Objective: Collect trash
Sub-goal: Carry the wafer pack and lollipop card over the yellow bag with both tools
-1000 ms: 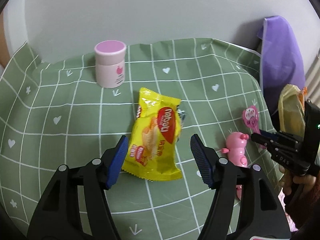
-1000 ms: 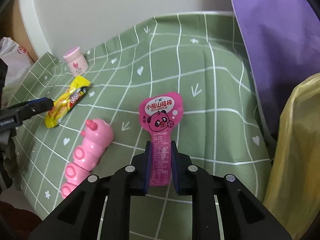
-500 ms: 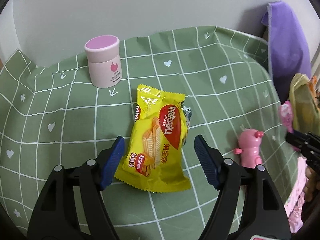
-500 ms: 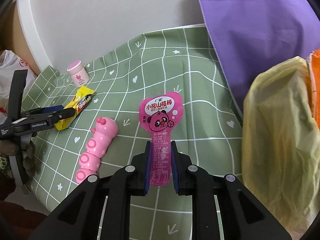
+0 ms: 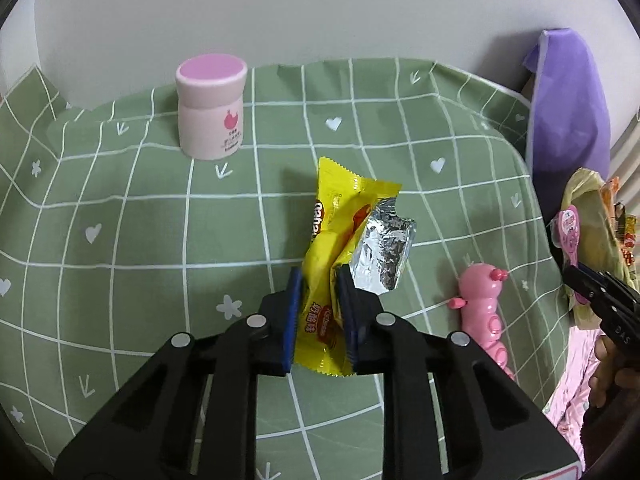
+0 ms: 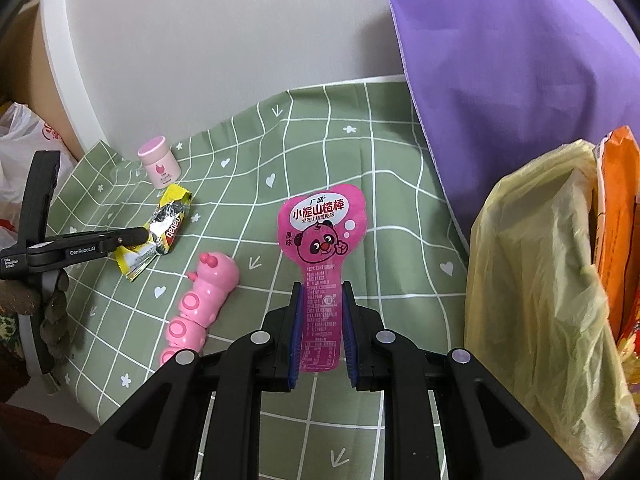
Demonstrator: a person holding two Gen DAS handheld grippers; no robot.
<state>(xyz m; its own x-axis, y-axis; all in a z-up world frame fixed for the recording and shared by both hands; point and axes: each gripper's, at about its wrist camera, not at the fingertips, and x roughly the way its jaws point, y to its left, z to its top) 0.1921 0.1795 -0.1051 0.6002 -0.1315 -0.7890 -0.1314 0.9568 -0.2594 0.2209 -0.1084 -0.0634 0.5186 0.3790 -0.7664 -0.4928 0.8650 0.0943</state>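
My left gripper (image 5: 319,280) is shut on a yellow wafer wrapper (image 5: 332,240), squeezed so its silver inside shows; it also shows in the right wrist view (image 6: 164,228). My right gripper (image 6: 321,292) is shut on the stem of a pink panda candy wrapper (image 6: 322,232), held above the cloth left of a yellow trash bag (image 6: 536,280). The left wrist view shows that wrapper (image 5: 570,232) beside the bag (image 5: 588,216) at the right edge.
A green checked cloth (image 5: 120,220) covers the table. A pink jar (image 5: 211,112) stands at the back by the wall. A pink caterpillar toy (image 6: 200,304) lies between the grippers. A purple cloth (image 6: 520,80) hangs behind the bag, which holds an orange packet (image 6: 616,220).
My left gripper has closed on the yellow wrapper and crumpled it. My right gripper has carried the pink wrapper to the right, nearer the yellow bag.
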